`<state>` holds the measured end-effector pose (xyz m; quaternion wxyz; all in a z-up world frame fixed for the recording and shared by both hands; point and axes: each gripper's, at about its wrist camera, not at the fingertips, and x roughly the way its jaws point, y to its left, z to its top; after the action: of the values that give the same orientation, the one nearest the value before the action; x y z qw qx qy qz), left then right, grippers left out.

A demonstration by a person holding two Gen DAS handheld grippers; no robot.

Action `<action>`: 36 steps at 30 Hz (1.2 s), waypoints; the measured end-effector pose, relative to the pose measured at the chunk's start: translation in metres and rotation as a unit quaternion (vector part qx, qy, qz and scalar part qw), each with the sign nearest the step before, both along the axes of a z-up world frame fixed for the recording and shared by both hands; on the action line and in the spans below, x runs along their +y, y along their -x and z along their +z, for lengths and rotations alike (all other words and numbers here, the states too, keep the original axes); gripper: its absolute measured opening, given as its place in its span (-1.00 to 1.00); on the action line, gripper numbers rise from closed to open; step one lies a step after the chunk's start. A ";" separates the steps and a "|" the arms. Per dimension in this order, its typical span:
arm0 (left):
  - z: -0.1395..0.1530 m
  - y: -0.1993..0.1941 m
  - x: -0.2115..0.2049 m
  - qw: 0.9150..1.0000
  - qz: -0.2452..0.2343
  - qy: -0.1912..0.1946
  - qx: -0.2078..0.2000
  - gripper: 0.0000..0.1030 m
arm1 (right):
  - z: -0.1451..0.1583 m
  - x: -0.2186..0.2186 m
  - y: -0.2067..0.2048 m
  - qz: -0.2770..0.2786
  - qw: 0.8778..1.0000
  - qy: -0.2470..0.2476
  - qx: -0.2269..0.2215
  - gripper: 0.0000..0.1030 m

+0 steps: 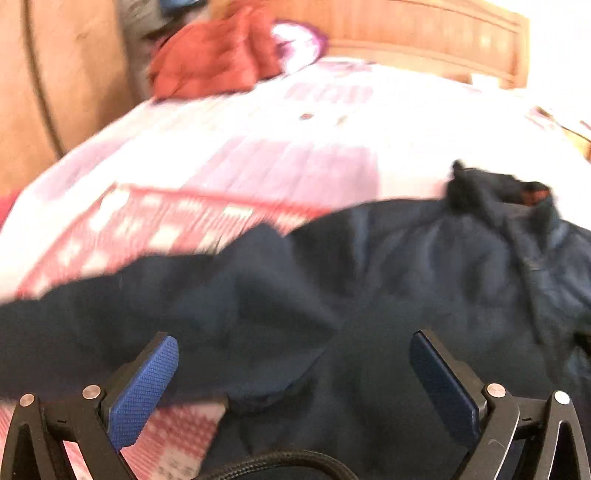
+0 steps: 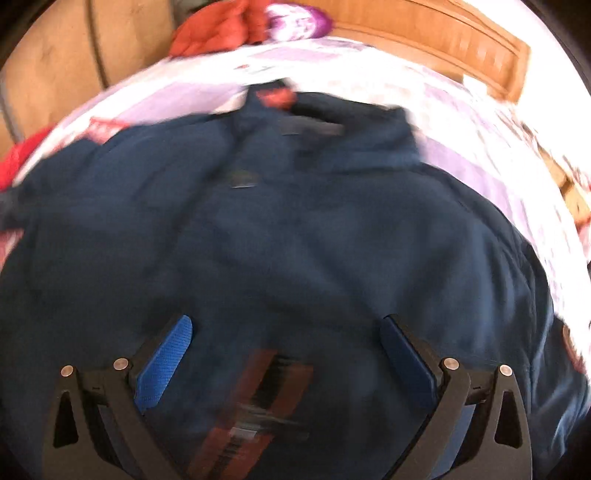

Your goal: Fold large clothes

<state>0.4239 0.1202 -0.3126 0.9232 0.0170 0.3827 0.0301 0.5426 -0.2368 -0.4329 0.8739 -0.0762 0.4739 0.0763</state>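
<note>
A large navy jacket [image 1: 388, 273] lies spread on the bed, its collar with an orange-red lining at the far right. My left gripper [image 1: 293, 339] hangs open just above the jacket's near edge, where a sleeve or flap folds over; nothing is between the blue pads [image 1: 144, 387]. In the right wrist view the same navy jacket [image 2: 295, 229] fills the frame, collar at the top. My right gripper [image 2: 286, 325] is open over its lower middle, above a dark red striped patch [image 2: 258, 406]. Both views are motion-blurred.
The bed [image 1: 258, 147] has a white and pink checked cover. A rust-red garment [image 1: 218, 55] and a purple-white item [image 1: 299, 40] lie near the wooden headboard [image 1: 424, 33]. A brown wall or wardrobe [image 1: 55, 74] stands at the left.
</note>
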 end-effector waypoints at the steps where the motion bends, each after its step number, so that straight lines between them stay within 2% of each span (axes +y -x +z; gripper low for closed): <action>1: 0.009 -0.005 -0.010 1.000 -0.024 -0.001 -0.001 0.99 | 0.000 -0.029 -0.002 0.000 1.000 -0.031 0.004 1.00; 2: 0.013 -0.013 -0.018 0.999 -0.040 0.003 0.003 0.99 | 0.002 -0.046 0.002 -0.013 0.999 -0.029 0.002 1.00; 3: 0.015 -0.023 -0.029 0.998 -0.057 0.007 0.010 0.99 | 0.002 -0.066 0.001 -0.041 0.999 0.026 -0.001 1.00; 4: 0.013 -0.038 -0.045 0.997 -0.075 0.011 0.020 0.99 | 0.004 -0.083 0.004 -0.046 0.999 0.020 -0.002 1.00; 6: 0.007 -0.056 -0.065 0.995 -0.099 0.010 0.027 0.99 | 0.008 -0.125 0.006 -0.091 0.995 0.037 0.005 1.00; 8: -0.008 -0.077 -0.088 0.992 -0.121 -0.013 0.036 0.99 | 0.014 -0.166 0.014 -0.122 0.992 0.046 0.003 0.98; 9: -0.019 -0.090 -0.099 0.990 -0.132 -0.035 0.042 0.99 | 0.017 -0.179 0.015 -0.106 0.994 0.025 0.011 0.80; 10: -0.024 -0.096 -0.105 0.989 -0.134 -0.051 0.046 0.99 | 0.019 -0.182 0.018 -0.091 0.995 0.024 0.016 0.73; 12: -0.036 -0.112 -0.104 0.989 -0.115 -0.065 0.060 0.99 | 0.020 -0.180 0.018 -0.066 0.996 0.050 0.026 0.68; 15: -0.058 -0.129 -0.070 0.993 -0.056 -0.046 0.093 0.99 | 0.026 -0.175 0.023 -0.082 0.995 0.059 0.019 0.70; 17: -0.079 -0.127 -0.048 0.992 -0.029 -0.031 0.120 1.00 | 0.030 -0.151 0.028 -0.071 0.996 0.046 0.004 0.70; 19: -0.087 -0.117 -0.037 0.994 -0.026 -0.001 0.109 1.00 | 0.032 -0.122 0.032 -0.041 0.999 0.029 -0.011 0.70; 21: -0.086 -0.105 -0.040 0.996 -0.023 -0.011 0.089 1.00 | 0.028 -0.090 0.034 0.002 1.000 0.020 -0.017 0.70; 22: -0.084 -0.098 -0.044 0.996 -0.018 -0.014 0.083 1.00 | 0.021 -0.078 0.037 0.023 0.999 0.033 -0.020 0.70; 24: -0.078 -0.087 -0.053 0.997 -0.017 -0.010 0.073 0.99 | 0.012 -0.077 0.038 0.033 0.998 0.049 -0.021 0.71; 26: -0.067 -0.068 -0.072 0.998 -0.044 0.002 0.046 0.99 | 0.014 -0.108 0.043 -0.003 0.999 0.019 -0.026 0.71; 28: -0.060 -0.050 -0.101 0.996 -0.084 0.008 0.030 0.99 | 0.019 -0.145 0.053 -0.047 0.998 0.015 -0.031 0.71; 30: -0.060 -0.038 -0.127 0.993 -0.116 0.012 0.031 0.99 | 0.025 -0.186 0.071 -0.076 0.996 0.021 -0.036 0.71; 32: -0.063 -0.031 -0.149 0.989 -0.140 -0.002 0.035 0.99 | 0.030 -0.222 0.090 -0.097 0.994 0.037 -0.031 0.71; 34: -0.063 -0.031 -0.169 0.987 -0.152 -0.017 0.042 0.99 | 0.031 -0.253 0.111 -0.120 0.992 0.036 -0.023 0.71; 36: -0.059 -0.029 -0.177 0.987 -0.157 -0.016 0.043 0.99 | 0.033 -0.295 0.134 -0.168 0.985 0.040 -0.021 0.71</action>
<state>0.4534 -0.0571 -0.3717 0.8990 0.0925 0.4139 -0.1096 0.4085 -0.5321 -0.4001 0.8804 -0.0321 0.4641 -0.0924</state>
